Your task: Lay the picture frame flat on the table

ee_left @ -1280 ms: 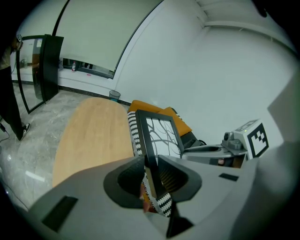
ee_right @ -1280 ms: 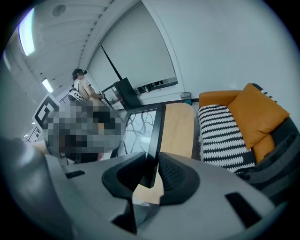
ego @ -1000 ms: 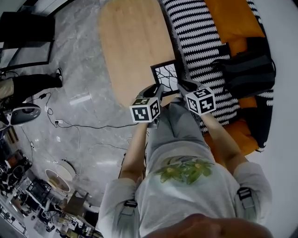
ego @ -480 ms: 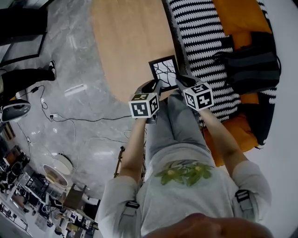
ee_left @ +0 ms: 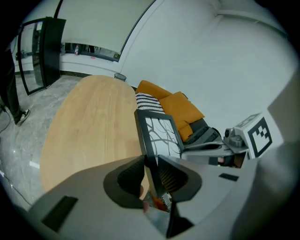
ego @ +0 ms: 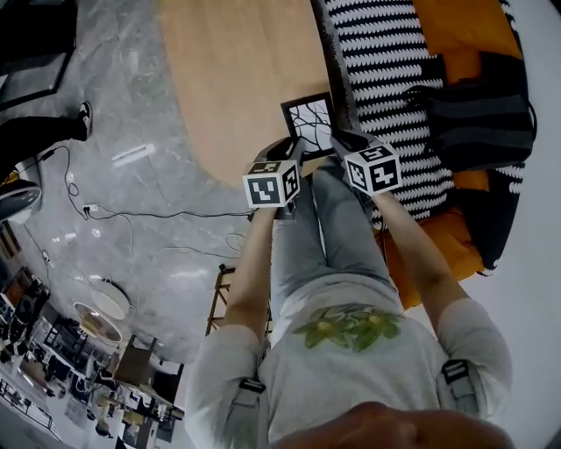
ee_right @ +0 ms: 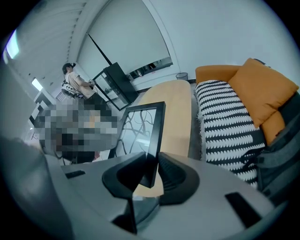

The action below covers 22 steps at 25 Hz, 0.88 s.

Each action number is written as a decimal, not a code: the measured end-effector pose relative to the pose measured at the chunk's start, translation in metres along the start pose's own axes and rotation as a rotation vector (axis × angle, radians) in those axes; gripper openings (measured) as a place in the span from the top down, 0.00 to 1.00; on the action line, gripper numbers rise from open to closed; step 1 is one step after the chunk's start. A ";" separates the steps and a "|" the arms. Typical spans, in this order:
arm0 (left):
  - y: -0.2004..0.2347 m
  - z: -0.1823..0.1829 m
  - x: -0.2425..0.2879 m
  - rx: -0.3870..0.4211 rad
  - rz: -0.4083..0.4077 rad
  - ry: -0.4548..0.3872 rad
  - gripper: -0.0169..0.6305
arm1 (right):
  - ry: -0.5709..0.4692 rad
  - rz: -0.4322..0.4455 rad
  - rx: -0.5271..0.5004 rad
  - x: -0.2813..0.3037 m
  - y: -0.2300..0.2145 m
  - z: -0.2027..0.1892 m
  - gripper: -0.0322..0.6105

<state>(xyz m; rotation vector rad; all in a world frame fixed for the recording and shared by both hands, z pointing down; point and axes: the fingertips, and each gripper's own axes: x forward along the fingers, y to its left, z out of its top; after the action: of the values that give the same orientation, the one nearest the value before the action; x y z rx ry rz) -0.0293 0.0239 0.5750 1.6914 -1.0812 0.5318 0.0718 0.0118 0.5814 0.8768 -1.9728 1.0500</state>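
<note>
The picture frame (ego: 310,121) is black with a bare-branch print and stands at the near right end of the oval wooden table (ego: 237,70). My left gripper (ego: 295,153) is shut on its lower left edge. My right gripper (ego: 343,142) is shut on its lower right edge. In the left gripper view the frame (ee_left: 160,133) rises tilted out of the pinching jaws of the left gripper (ee_left: 151,169). In the right gripper view the frame (ee_right: 142,127) stands upright between the pads of the right gripper (ee_right: 152,171), over the table end (ee_right: 177,110).
Right of the table runs a sofa with a black-and-white striped throw (ego: 386,70), orange cushions (ego: 451,26) and a dark bag (ego: 478,114). A cable (ego: 131,215) lies on the marble floor at the left. A person's leg and shoe (ego: 53,131) are at the far left.
In the head view the frame and both grippers have drifted slightly upward, farther from my body. Both grips look unchanged.
</note>
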 end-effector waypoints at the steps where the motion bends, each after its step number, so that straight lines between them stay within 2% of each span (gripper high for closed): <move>1: 0.002 -0.001 0.003 -0.003 0.001 0.001 0.82 | 0.005 -0.002 0.000 0.003 -0.002 -0.001 0.81; 10: 0.012 -0.011 0.028 0.018 0.029 0.026 0.82 | 0.035 -0.007 0.014 0.023 -0.017 -0.012 0.81; 22: 0.037 -0.029 0.052 -0.040 0.057 0.049 0.82 | 0.068 -0.007 0.026 0.058 -0.026 -0.028 0.81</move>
<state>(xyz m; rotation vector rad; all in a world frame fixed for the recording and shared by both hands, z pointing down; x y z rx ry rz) -0.0300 0.0266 0.6453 1.6091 -1.0998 0.5813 0.0714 0.0122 0.6507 0.8509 -1.9025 1.0893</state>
